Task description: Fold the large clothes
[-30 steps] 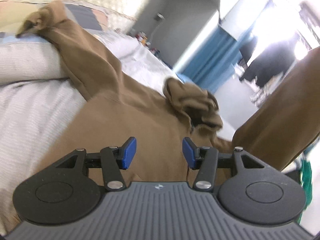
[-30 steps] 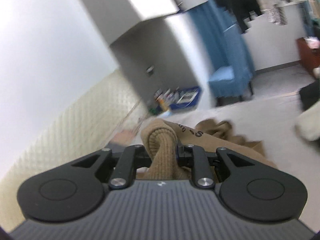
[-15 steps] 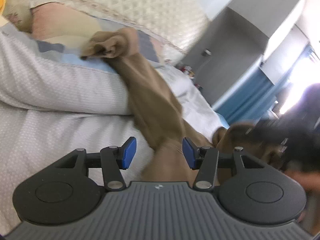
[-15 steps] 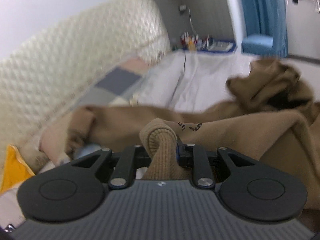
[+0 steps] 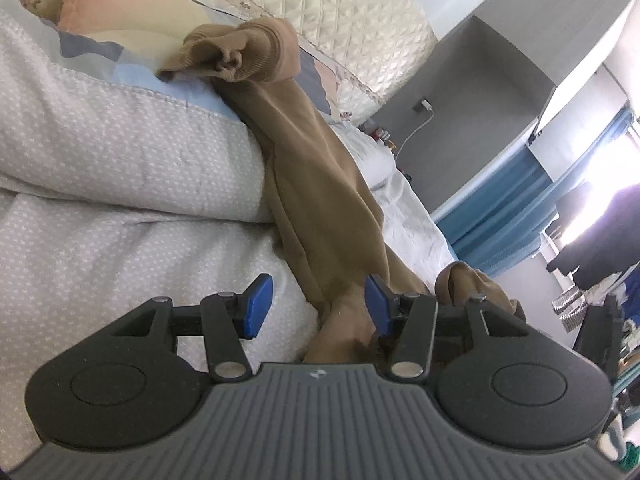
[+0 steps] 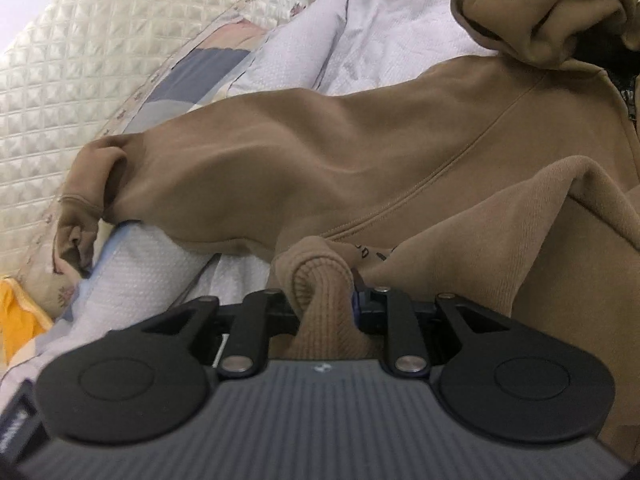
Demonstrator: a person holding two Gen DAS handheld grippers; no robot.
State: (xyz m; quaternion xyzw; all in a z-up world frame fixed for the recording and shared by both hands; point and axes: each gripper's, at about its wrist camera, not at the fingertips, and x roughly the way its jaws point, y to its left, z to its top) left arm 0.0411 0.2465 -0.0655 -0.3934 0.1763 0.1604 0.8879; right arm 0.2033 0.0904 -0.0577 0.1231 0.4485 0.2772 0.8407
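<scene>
Hoodie [image 6: 360, 152], tan, spread across white quilted bed [image 5: 120, 168]. Far left: cuff [image 5: 240, 52] up on pillow [image 5: 132, 32], sleeve [image 5: 320, 184] running long from there down toward left claw [image 5: 316, 308]. Left claw half-wide, empty, sleeve base lying between pads untouched. Right claw [image 6: 322, 304] pinched narrow on ribbed hem [image 6: 320, 296], body beyond, hood [image 6: 552, 12] far right. Left nearer sleeve.
</scene>
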